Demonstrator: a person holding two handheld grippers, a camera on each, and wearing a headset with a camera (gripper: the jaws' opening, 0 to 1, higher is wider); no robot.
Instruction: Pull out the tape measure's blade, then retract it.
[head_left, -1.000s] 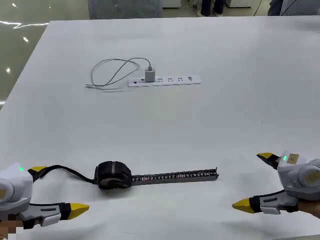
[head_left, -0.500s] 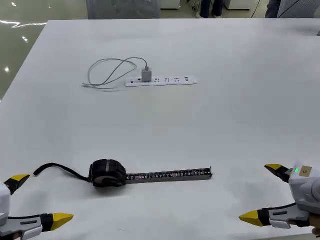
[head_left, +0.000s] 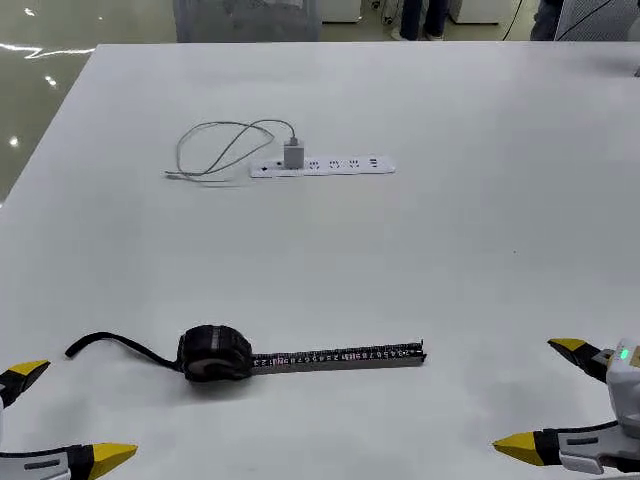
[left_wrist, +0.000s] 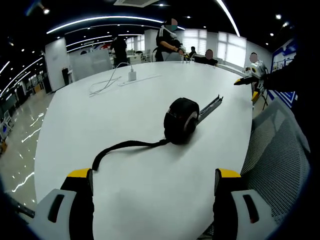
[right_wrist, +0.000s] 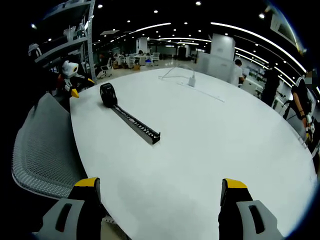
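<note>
white table (head_left: 480, 200) carries everything. reference for all places: the tape (head_left: 214, 352), lying on the table close to its near edge, left of middle in the head view.

mesh chair (left_wrist: 280, 150): off the table edge, on the near side of the tape.

left gripper (head_left: 70, 412): near-left of the tape, apart from it. jaws spread wide, nothing between them. in the left gripper view we see the tape straight ahead between the yellow tips.

right gripper (head_left: 540, 395): well to the right of the tape, past the blade's end. jaws likewise released and empty.

strip (head_left: 325, 165): well beyond the tape, toward the far side of the table.

cable (head_left: 215, 145): grey, looped on the table beyond the tape, at the strip's left end.

blade (head_left: 340, 356): drawn out of the tape, flat on the table, running right, hook end free.

strap (head_left: 110, 343): black, trails left from the tape and ends short of the left gripper.

plug (head_left: 293, 153): seated in the strip, beyond the tape.
</note>
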